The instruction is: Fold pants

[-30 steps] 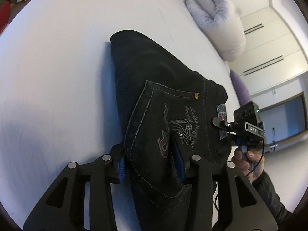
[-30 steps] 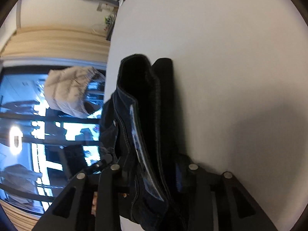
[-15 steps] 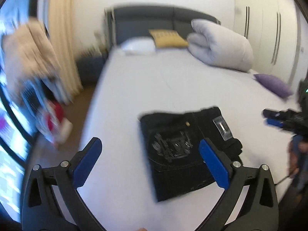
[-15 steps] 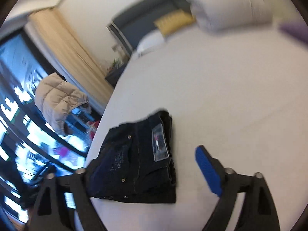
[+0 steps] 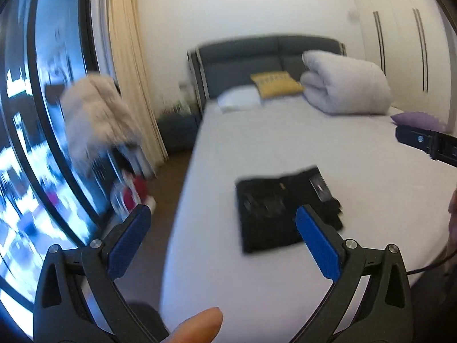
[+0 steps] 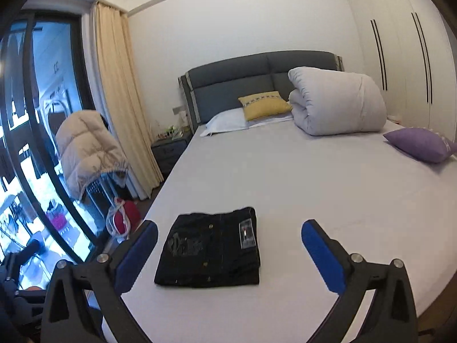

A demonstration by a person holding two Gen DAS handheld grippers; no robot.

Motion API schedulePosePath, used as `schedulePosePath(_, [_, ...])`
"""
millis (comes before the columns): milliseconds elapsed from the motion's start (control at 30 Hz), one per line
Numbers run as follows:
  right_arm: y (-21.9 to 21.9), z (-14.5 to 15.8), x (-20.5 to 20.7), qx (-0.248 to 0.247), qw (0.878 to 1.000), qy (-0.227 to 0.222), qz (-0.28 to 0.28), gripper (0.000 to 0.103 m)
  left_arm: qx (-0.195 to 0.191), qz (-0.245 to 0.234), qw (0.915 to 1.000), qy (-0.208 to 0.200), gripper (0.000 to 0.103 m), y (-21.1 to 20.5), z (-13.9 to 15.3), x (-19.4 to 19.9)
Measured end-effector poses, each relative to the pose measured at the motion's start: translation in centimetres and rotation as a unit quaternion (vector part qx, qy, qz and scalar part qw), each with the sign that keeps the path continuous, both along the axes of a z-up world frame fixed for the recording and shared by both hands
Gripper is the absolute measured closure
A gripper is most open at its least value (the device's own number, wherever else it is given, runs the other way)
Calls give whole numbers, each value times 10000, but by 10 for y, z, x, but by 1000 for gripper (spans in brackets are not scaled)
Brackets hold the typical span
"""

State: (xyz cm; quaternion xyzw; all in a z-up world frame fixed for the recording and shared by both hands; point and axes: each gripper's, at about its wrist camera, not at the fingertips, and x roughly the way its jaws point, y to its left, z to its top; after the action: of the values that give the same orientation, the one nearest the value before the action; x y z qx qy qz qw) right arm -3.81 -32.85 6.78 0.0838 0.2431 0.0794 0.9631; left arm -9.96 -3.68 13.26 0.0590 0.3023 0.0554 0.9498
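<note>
The black pants (image 6: pixel 211 248) lie folded in a flat rectangle near the foot of the white bed (image 6: pixel 328 177), back pocket and label up. They also show in the left wrist view (image 5: pixel 282 208), blurred. My left gripper (image 5: pixel 222 223) is open and empty, held back from the bed. My right gripper (image 6: pixel 228 240) is open and empty, also back from the bed with the pants seen between its fingers. Part of the right gripper shows at the right edge of the left wrist view (image 5: pixel 428 145).
A rolled white duvet (image 6: pixel 337 103), a yellow cushion (image 6: pixel 264 104) and a white pillow (image 6: pixel 225 121) lie at the headboard. A purple cushion (image 6: pixel 422 144) sits at the bed's right. A beige jacket on a rack (image 6: pixel 85 151) and a window stand to the left.
Both grippers have let go of the pants, opened wide and pulled back and up from the bed. The pants now lie folded on the sheet.
</note>
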Motion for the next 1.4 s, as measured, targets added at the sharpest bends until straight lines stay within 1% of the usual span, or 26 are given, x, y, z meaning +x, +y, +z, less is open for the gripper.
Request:
schedulePosePath(100, [5,6,-13,-65,9999,133,10,0,-492,-9,9979,417,0,7,-3,0])
schedulePosePath(133, [7,7,-16,-99,9998,178,-2,0,-698,5,9960,551,0,11,-5,2])
schedulePosePath(200, [12,8,-19,-238,9993,291,-2,0,-809,50,9945,659,0,13,-10,3])
schedulePosePath(300, [21,7,-23,-448,9982,386,8,0,-661,97,9946,791,0,10,-20,10])
schedulePosePath(367, [25,4,-23,-507,9978,429,3,0,-659,102,9942,849,0,11,-24,13])
schedulePosePath(467, [29,-4,-18,-459,9971,601,37,0,-708,105,9931,924,0,14,-34,27])
schedulePosePath(633, [33,-16,-11,-360,9957,845,106,0,-657,154,9925,1021,0,15,-47,45])
schedulePosePath(800, [39,-20,-9,-528,9947,871,102,0,-708,218,9906,1151,0,18,-57,57])
schedulePosePath(1400, [41,-31,-2,-575,9919,1128,62,0,-777,335,9878,1307,0,24,-72,70])
